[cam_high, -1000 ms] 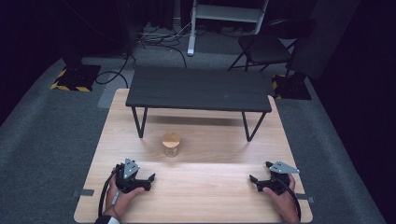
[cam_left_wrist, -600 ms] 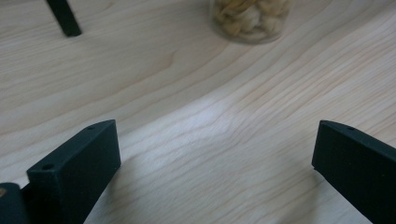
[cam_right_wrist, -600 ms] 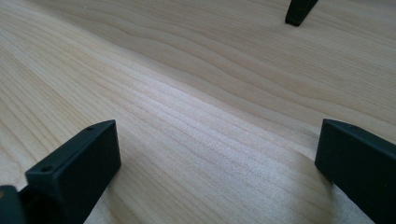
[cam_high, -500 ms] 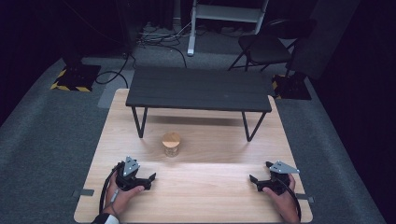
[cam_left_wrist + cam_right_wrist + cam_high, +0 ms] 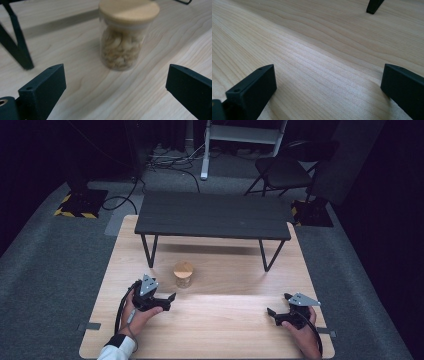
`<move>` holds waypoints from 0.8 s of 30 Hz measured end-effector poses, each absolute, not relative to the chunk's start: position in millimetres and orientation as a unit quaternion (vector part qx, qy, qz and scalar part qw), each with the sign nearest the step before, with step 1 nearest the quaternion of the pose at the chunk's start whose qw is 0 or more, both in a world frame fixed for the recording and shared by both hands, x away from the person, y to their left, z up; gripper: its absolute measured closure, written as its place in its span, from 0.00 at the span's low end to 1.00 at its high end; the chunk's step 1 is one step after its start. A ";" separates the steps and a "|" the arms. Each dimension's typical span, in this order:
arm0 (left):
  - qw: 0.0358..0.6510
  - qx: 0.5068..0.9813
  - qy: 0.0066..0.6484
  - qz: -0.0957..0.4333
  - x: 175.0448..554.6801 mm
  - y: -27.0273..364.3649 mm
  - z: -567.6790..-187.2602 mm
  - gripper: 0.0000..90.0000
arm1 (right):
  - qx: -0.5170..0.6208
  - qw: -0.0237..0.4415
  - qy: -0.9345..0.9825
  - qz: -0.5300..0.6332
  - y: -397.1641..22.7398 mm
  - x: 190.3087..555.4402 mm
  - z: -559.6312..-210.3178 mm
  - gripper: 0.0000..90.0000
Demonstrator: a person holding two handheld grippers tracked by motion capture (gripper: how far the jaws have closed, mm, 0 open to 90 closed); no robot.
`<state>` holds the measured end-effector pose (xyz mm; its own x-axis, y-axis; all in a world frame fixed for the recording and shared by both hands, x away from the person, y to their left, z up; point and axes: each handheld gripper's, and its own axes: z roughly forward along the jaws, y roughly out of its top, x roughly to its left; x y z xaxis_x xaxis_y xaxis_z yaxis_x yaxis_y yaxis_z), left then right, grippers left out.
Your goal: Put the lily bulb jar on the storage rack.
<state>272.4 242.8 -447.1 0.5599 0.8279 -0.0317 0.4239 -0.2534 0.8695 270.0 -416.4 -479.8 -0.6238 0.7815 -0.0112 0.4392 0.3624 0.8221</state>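
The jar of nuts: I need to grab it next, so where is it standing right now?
In the high view the jar stands left of centre on the wooden table, in front of the black bench, just ahead of the open left gripper.

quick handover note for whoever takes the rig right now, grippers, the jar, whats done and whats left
Left gripper: open, nothing between its jaws, which have just been closing a little; aimed at the jar from close by, not touching it.
Right gripper: open, empty, low over the light wooden table at the near right.
Clear glass jar with a round wooden lid: upright on the table, in front of the small black bench, lid on, pale nuts inside.
Done: the approach only. Left: probably grasping the jar; nothing is held yet.
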 end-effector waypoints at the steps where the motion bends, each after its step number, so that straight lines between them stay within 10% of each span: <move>1: 0.450 0.761 0.410 0.225 274.9 241.1 -444.6 0.03 | 0.382 0.206 0.799 0.416 -416.4 270.0 -479.8 0.00; 24: 0.445 0.791 0.374 0.192 328.1 214.9 -432.1 0.04 | 0.383 0.206 0.799 0.416 -416.3 269.4 -479.7 0.00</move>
